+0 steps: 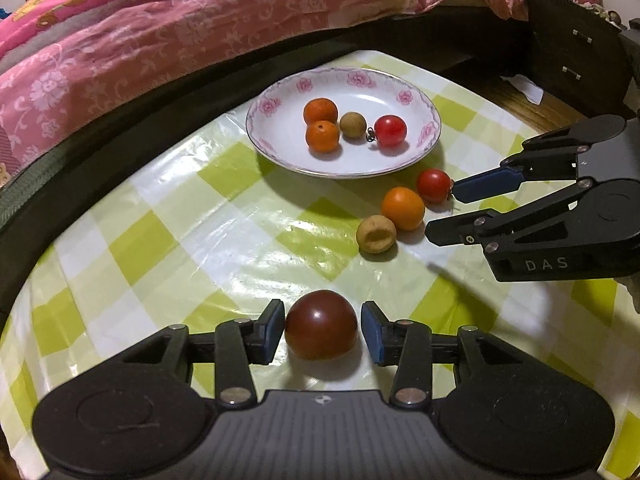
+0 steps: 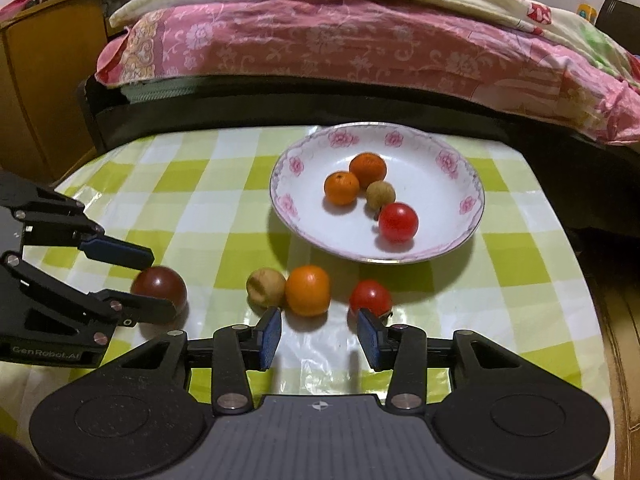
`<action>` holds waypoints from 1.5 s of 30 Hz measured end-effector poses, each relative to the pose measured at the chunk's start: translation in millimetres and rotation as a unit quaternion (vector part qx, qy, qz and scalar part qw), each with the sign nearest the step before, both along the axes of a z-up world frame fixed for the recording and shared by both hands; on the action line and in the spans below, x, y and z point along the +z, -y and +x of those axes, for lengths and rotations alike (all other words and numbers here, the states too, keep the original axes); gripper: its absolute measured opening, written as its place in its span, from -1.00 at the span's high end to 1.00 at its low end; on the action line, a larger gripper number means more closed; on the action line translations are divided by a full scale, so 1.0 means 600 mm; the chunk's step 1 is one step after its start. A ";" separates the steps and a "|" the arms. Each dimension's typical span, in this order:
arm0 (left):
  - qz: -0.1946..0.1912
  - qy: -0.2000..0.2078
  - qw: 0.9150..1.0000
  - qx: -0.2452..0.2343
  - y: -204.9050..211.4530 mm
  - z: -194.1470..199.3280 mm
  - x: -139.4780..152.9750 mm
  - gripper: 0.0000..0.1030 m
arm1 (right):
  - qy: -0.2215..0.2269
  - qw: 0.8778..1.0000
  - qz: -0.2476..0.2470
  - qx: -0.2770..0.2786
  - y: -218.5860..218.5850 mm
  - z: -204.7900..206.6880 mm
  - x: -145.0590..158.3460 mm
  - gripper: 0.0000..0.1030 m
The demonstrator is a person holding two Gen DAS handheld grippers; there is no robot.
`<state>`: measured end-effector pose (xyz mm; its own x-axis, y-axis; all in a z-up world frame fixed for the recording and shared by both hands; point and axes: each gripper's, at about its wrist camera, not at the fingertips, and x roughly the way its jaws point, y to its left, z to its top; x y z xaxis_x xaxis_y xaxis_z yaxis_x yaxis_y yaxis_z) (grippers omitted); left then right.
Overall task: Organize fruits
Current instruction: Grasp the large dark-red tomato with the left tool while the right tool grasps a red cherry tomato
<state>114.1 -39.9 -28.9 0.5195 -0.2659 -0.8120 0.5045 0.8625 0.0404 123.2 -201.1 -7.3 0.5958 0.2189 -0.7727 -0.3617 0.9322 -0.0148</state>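
Observation:
A dark red tomato (image 1: 321,325) (image 2: 160,284) rests on the checked tablecloth between the pads of my left gripper (image 1: 322,334) (image 2: 164,283), which is open, with a thin gap at the right pad. My right gripper (image 2: 320,336) (image 1: 440,214) is open and empty, just short of a row of three fruits: a brown fruit (image 2: 265,286) (image 1: 376,234), an orange (image 2: 308,290) (image 1: 403,208) and a red cherry tomato (image 2: 370,296) (image 1: 434,185). Behind them the white flowered plate (image 1: 360,156) (image 2: 436,200) holds two oranges, a brown fruit and a red tomato.
A bed with a pink quilt (image 2: 340,48) and a dark frame runs along the table's far edge. A wooden cabinet (image 2: 36,92) stands at the left and dark drawers (image 1: 572,52) beyond the table's right corner. The green-and-white tablecloth (image 1: 168,216) covers the table.

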 end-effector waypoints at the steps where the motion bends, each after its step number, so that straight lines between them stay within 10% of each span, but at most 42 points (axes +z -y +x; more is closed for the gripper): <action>1: 0.002 0.001 1.000 0.000 0.002 0.001 -0.002 -0.01 | -0.002 1.000 0.001 0.000 0.001 0.001 -0.003 0.27; 33: 0.006 0.005 1.000 -0.005 -0.003 0.010 -0.021 0.08 | 0.014 1.000 -0.012 -0.003 0.043 0.047 -0.028 0.24; 45: 0.009 0.002 1.000 -0.018 -0.002 0.009 -0.029 0.04 | 0.000 1.000 -0.021 0.007 0.037 0.053 -0.032 0.53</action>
<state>119.7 -38.4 -46.2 0.5129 -0.2696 -0.8150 0.5354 0.8426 0.0582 154.8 -223.1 -26.7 0.5924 0.1937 -0.7820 -0.3739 0.9259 -0.0539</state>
